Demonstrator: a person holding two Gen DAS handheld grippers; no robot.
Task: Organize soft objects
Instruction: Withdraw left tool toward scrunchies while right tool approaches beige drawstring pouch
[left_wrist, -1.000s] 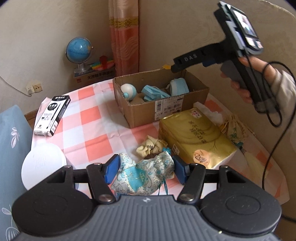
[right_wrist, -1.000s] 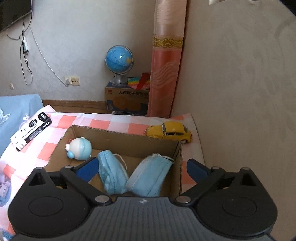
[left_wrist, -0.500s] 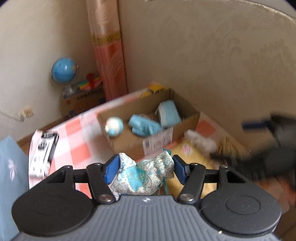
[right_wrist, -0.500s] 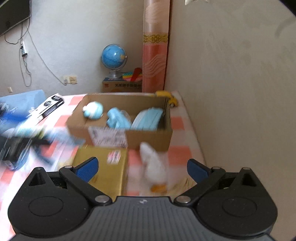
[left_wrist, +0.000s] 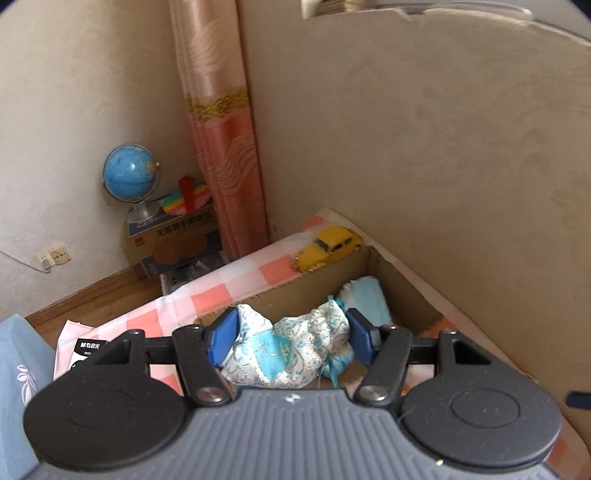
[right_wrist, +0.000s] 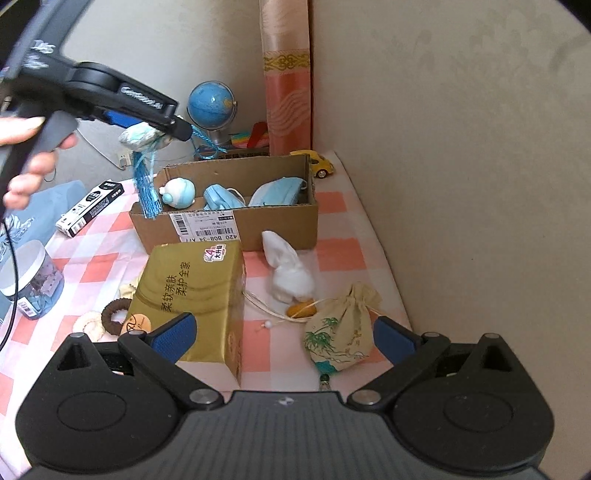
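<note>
My left gripper (left_wrist: 291, 338) is shut on a blue-and-white brocade pouch (left_wrist: 284, 347) and holds it above the open cardboard box (left_wrist: 402, 280). In the right wrist view the same pouch (right_wrist: 142, 136) hangs from that gripper over the box's (right_wrist: 258, 225) left end, its blue tassel dangling. The box holds a round blue toy (right_wrist: 179, 192) and two blue face masks (right_wrist: 277, 192). My right gripper (right_wrist: 284, 338) is open and empty, low over the table before a beige drawstring pouch (right_wrist: 343, 332), a white cloth bundle (right_wrist: 290, 273) and a gold tissue pack (right_wrist: 192, 288).
A yellow toy car (right_wrist: 319, 164) sits behind the box by the wall. A clear jar with a white lid (right_wrist: 27, 280), a black-and-white carton (right_wrist: 90, 206) and ring-shaped scrunchies (right_wrist: 112, 314) lie at left. A globe (right_wrist: 212, 105) stands beyond the table.
My left gripper has lifted the brocade pouch off the table and carried it over the box. My right gripper has pulled back from above the box to low over the table's front.
</note>
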